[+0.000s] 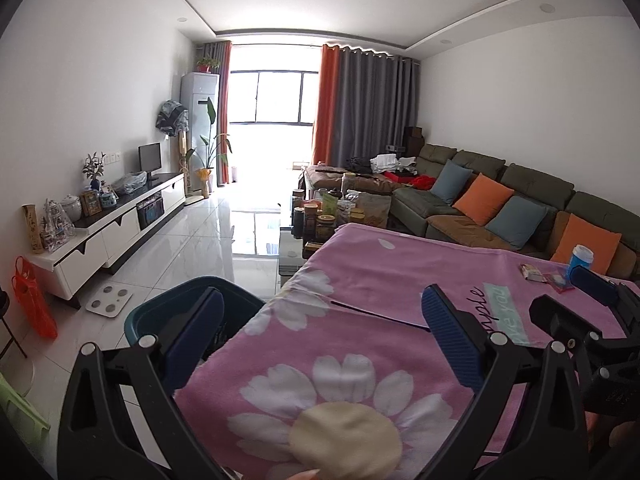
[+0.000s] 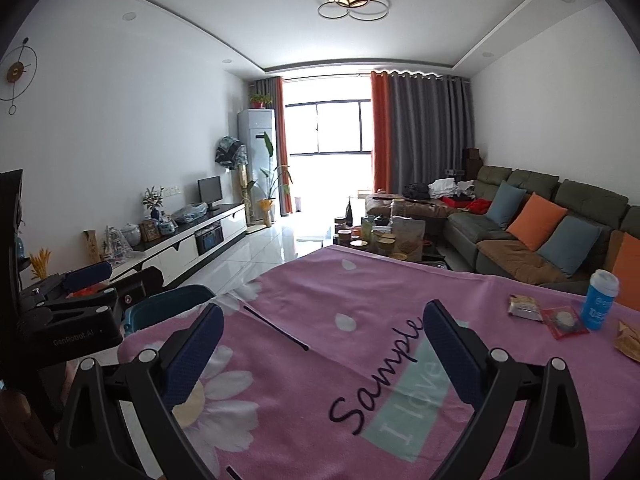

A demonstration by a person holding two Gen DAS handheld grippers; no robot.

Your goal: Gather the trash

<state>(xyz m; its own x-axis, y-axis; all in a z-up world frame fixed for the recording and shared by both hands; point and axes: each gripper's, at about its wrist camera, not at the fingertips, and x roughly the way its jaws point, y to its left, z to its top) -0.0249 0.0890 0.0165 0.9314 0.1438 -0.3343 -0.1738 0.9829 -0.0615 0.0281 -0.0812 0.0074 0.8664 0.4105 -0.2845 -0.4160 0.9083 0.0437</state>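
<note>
A table under a pink flowered cloth [image 1: 380, 344] [image 2: 320, 380] fills the foreground. Trash lies at its far right: a snack wrapper [image 2: 524, 306] [image 1: 532, 272], a red clear packet [image 2: 566, 322] [image 1: 558, 280], a blue and white cup [image 2: 602, 300] [image 1: 581, 258] and a crumpled tan wrapper [image 2: 628, 338]. A dark teal bin [image 1: 176, 312] [image 2: 168, 306] stands on the floor by the table's left edge. My left gripper [image 1: 320, 328] is open and empty above the table's left part. My right gripper [image 2: 322, 344] is open and empty above the middle, well short of the trash.
A thin black stick [image 2: 276, 327] [image 1: 380, 314] lies on the cloth. Beyond the table stand a coffee table with jars [image 2: 380, 240], a green sofa with cushions [image 2: 540, 224] on the right and a white TV cabinet [image 1: 120, 224] on the left. A scale [image 1: 109, 299] lies on the tiled floor.
</note>
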